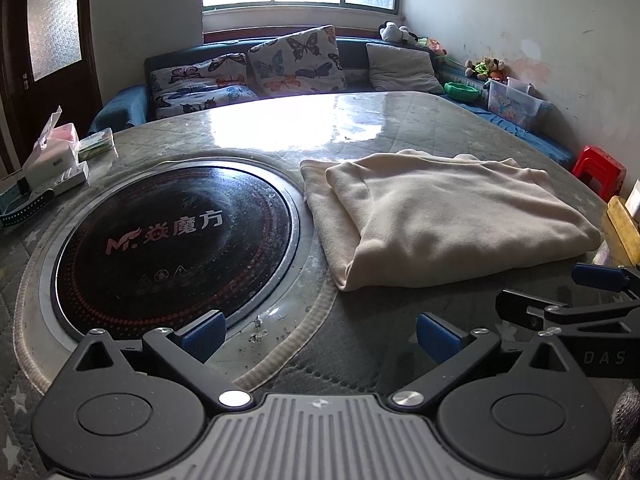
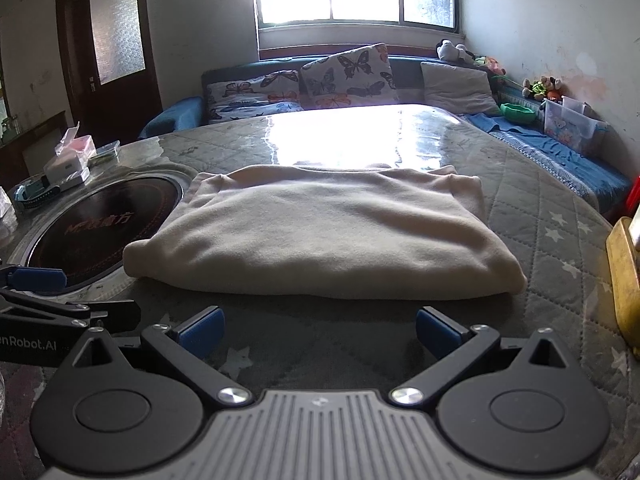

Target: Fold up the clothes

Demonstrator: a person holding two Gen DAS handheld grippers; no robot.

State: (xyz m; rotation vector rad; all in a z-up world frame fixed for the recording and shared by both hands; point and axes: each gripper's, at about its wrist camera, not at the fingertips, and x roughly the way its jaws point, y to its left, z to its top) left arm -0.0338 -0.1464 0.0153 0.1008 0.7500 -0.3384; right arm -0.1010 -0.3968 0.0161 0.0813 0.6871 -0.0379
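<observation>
A cream garment (image 1: 440,216) lies folded into a thick rectangle on the quilted table cover; it also shows in the right wrist view (image 2: 324,232). My left gripper (image 1: 320,336) is open and empty, low over the table, near the garment's front left corner. My right gripper (image 2: 320,330) is open and empty, just in front of the garment's near edge. The right gripper's fingers (image 1: 600,276) show at the right edge of the left wrist view. The left gripper's fingers (image 2: 38,278) show at the left edge of the right wrist view.
A round black induction hob (image 1: 172,248) is set into the table left of the garment. Boxes and a tissue pack (image 1: 56,152) stand at the table's left. A yellow object (image 2: 624,280) sits at the right edge. A sofa with butterfly cushions (image 1: 296,60) stands behind.
</observation>
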